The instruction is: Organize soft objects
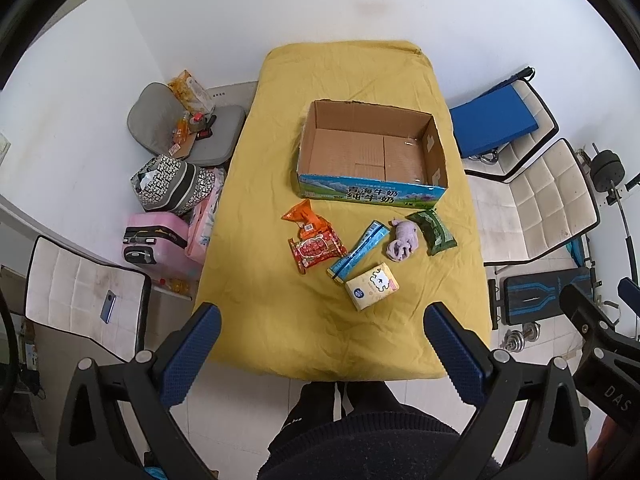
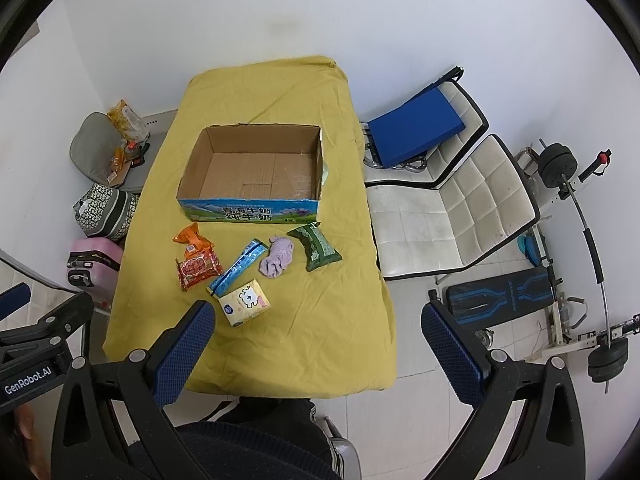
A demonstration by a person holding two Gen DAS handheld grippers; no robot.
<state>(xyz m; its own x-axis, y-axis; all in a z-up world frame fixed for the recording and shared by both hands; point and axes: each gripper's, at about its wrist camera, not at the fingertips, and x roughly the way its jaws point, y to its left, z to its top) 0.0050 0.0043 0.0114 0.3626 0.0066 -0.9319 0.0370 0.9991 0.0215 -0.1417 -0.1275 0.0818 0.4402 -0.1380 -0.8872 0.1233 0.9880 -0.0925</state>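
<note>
An empty open cardboard box (image 1: 372,152) (image 2: 256,172) sits on the yellow-covered table (image 1: 320,320) (image 2: 320,320). In front of it lie an orange snack bag (image 1: 304,218) (image 2: 192,238), a red snack pack (image 1: 316,250) (image 2: 199,269), a long blue packet (image 1: 359,250) (image 2: 239,267), a purple cloth (image 1: 404,239) (image 2: 277,257), a green tissue pack (image 1: 431,231) (image 2: 317,246) and a cream tissue pack (image 1: 372,286) (image 2: 244,302). My left gripper (image 1: 322,322) and right gripper (image 2: 318,320) are open and empty, held above the table's near edge.
White chairs (image 1: 540,200) (image 2: 452,208) and a blue pad (image 2: 416,128) stand right of the table, with weights (image 2: 556,168) and a bench (image 2: 504,296) beyond. Bags, a pink suitcase (image 1: 154,240) and a grey cushion (image 1: 172,124) lie left. Another chair holds a phone (image 1: 109,306).
</note>
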